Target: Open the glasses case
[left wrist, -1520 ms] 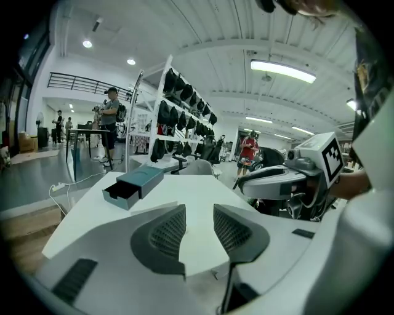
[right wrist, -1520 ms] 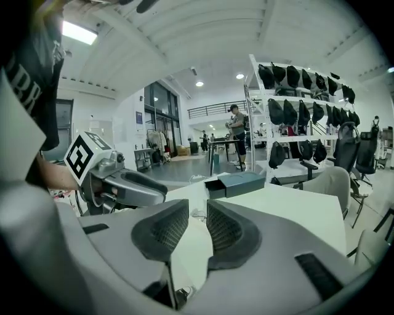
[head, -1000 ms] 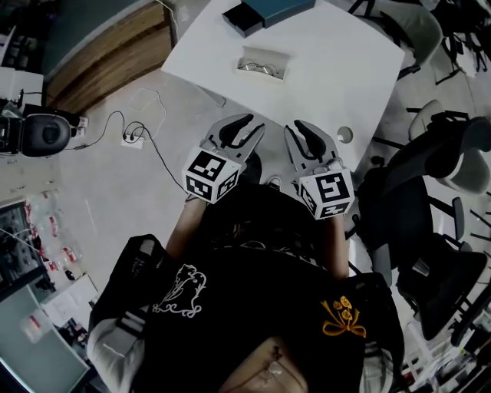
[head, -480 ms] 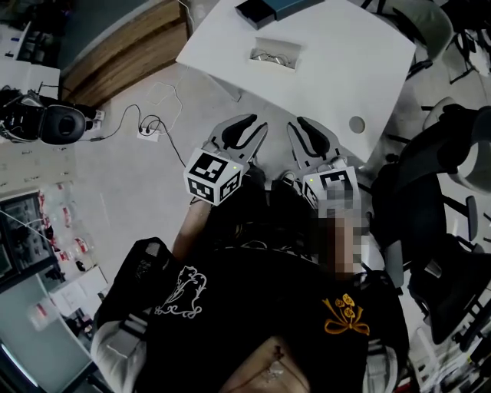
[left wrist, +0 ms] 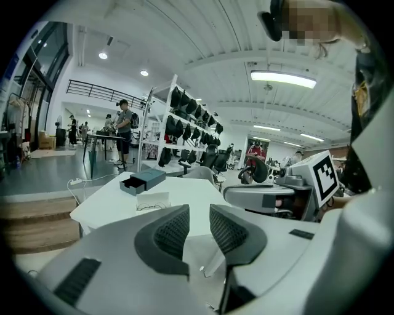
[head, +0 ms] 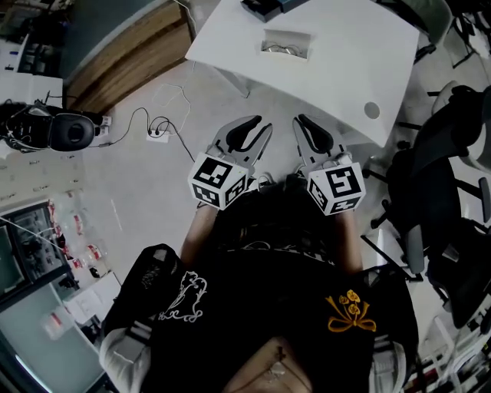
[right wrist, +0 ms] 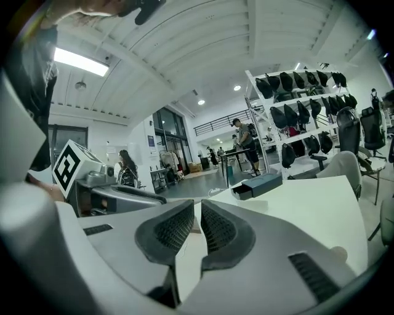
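Observation:
The dark blue glasses case point(head: 265, 7) lies at the far end of the white table point(head: 345, 54), cut off by the top edge of the head view. It looks like a box with a drawer partly out point(left wrist: 143, 181) point(right wrist: 258, 183). A pair of glasses on a white card point(head: 285, 44) lies just nearer than the case. Both grippers hang over the floor short of the table, far from the case. My left gripper point(head: 258, 126) point(left wrist: 199, 215) is open and empty, and its jaws have just been closing. My right gripper point(head: 305, 123) point(right wrist: 197, 212) keeps a narrow gap, empty, after closing further.
An office chair point(head: 453, 153) stands right of the table. A power strip with cables point(head: 157, 127) and a black device point(head: 65, 132) lie on the floor at left. A round cap point(head: 372, 110) sits near the table's corner. People stand far behind point(left wrist: 123, 132).
The table has slid up and away in the head view; both grippers, earlier at its near edge, now hang over the floor. The right jaws have narrowed.

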`<state>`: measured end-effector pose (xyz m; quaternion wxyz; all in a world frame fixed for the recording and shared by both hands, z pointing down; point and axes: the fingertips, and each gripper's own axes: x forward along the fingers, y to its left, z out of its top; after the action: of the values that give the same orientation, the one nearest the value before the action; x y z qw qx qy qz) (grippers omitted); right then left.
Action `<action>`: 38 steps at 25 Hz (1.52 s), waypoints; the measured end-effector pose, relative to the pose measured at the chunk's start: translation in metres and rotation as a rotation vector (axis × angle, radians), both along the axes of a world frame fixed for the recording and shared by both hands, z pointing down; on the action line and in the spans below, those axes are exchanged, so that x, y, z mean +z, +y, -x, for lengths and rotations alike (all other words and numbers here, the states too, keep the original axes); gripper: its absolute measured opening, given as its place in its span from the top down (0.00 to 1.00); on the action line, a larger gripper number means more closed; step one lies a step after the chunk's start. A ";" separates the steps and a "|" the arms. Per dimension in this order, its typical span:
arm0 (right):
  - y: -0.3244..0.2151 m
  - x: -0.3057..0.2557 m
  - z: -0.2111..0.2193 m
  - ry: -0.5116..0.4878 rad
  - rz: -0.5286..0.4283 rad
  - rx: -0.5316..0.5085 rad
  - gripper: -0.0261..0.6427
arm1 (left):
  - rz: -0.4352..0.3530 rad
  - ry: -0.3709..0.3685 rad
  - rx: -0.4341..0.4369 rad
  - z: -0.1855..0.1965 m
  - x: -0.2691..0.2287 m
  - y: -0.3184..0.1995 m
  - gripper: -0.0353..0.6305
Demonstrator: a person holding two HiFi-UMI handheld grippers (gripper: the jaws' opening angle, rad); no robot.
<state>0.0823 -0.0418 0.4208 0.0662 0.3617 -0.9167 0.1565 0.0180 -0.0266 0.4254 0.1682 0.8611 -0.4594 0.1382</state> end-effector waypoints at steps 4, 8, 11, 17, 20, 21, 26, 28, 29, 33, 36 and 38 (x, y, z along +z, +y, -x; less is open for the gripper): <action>0.025 0.001 0.024 -0.014 0.020 0.001 0.91 | -0.009 0.010 0.005 0.021 -0.001 0.025 0.79; 0.048 0.005 0.041 0.008 0.025 0.003 0.92 | -0.012 0.025 0.005 0.037 0.002 0.050 0.81; 0.064 0.004 0.054 0.017 0.019 0.009 0.94 | -0.024 0.044 0.006 0.049 0.002 0.065 0.84; 0.090 0.001 0.068 0.031 -0.004 0.033 0.94 | -0.048 0.082 0.025 0.061 0.001 0.089 0.88; 0.098 -0.001 0.069 0.025 -0.018 0.053 0.94 | -0.057 0.094 0.045 0.062 0.002 0.098 0.88; 0.101 -0.001 0.070 0.023 -0.018 0.054 0.94 | -0.059 0.096 0.050 0.063 0.002 0.100 0.89; 0.114 0.000 0.082 0.021 -0.006 0.041 0.94 | -0.065 0.105 0.063 0.072 0.003 0.110 0.89; 0.119 0.001 0.086 0.015 -0.001 0.033 0.94 | -0.067 0.103 0.069 0.074 0.004 0.114 0.89; 0.120 0.001 0.087 0.009 0.002 0.029 0.94 | -0.068 0.100 0.071 0.074 0.004 0.116 0.89; 0.124 -0.001 0.093 -0.007 0.007 0.008 0.94 | -0.079 0.093 0.080 0.075 0.002 0.120 0.89; 0.123 -0.001 0.094 -0.005 0.005 0.011 0.94 | -0.084 0.096 0.084 0.076 0.001 0.123 0.89; 0.123 -0.001 0.095 -0.012 0.010 0.014 0.94 | -0.086 0.094 0.085 0.078 0.001 0.124 0.89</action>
<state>-0.0129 0.0812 0.4201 0.0616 0.3666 -0.9138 0.1636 -0.0602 0.0973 0.4263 0.1463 0.8919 -0.4194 0.0845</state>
